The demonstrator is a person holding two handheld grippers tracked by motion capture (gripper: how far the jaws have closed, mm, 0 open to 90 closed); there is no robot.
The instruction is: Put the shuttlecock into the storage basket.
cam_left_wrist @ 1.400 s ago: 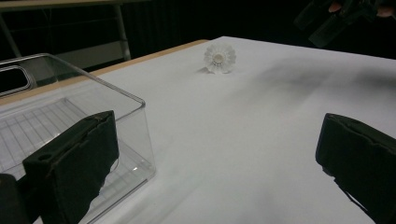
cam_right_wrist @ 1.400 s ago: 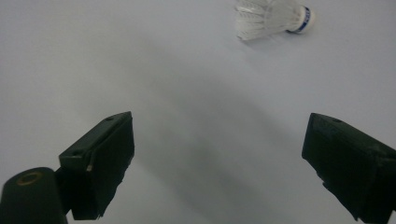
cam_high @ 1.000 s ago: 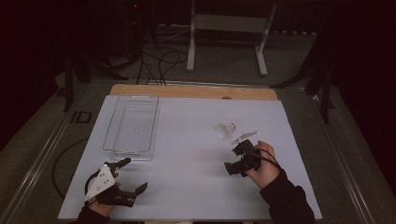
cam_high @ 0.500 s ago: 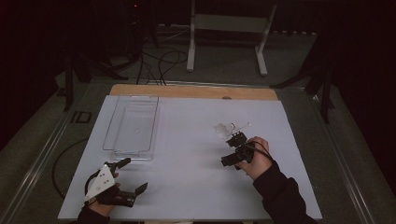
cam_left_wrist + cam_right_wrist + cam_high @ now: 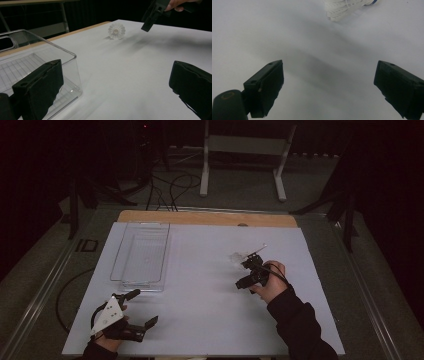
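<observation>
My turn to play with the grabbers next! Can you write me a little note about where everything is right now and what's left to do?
Right gripper: jaws wide open, holding nothing, close to the white shuttlecock and aimed toward it; in the right gripper view the shuttlecock lies just ahead of the jaws.
Left gripper: open, holding nothing, near the front left corner of the white table, just in front of the clear plastic bin.
Done: nothing picked up yet; the bin looks empty.
Left: probably close the right gripper on the shuttlecock, then likely carry it over to the bin.
</observation>
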